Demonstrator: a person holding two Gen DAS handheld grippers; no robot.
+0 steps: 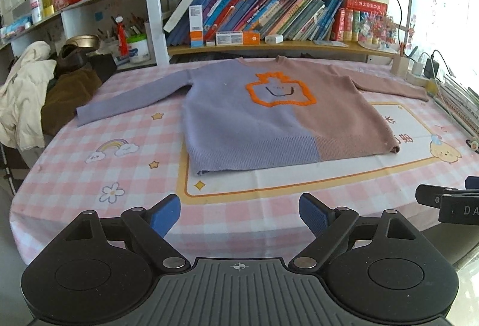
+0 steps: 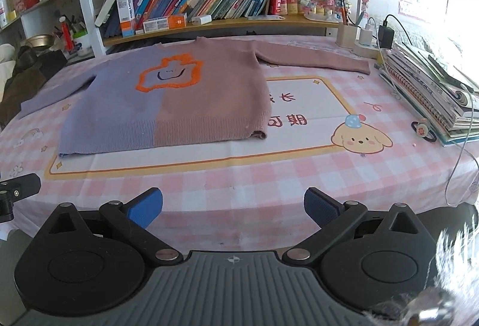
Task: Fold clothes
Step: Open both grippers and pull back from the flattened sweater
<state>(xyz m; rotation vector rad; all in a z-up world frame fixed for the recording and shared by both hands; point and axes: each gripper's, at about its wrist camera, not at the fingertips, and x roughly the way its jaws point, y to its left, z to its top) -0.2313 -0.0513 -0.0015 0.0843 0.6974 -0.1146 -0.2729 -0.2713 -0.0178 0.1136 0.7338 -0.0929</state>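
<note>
The sweater [image 1: 269, 110] is lying flat and unfolded, sleeves spread, well ahead of the left gripper [image 1: 239, 213] and right gripper [image 2: 233, 207], both standing wide and empty, so all folding is still waiting.

One sweater [image 1: 269, 110] ahead of both grippers, two sleeves spread. One checked tablecloth [image 1: 89, 176]. One stack of notebooks [image 2: 434, 92] right of the right gripper [image 2: 233, 209]. Two grippers; left gripper [image 1: 239, 213].
</note>
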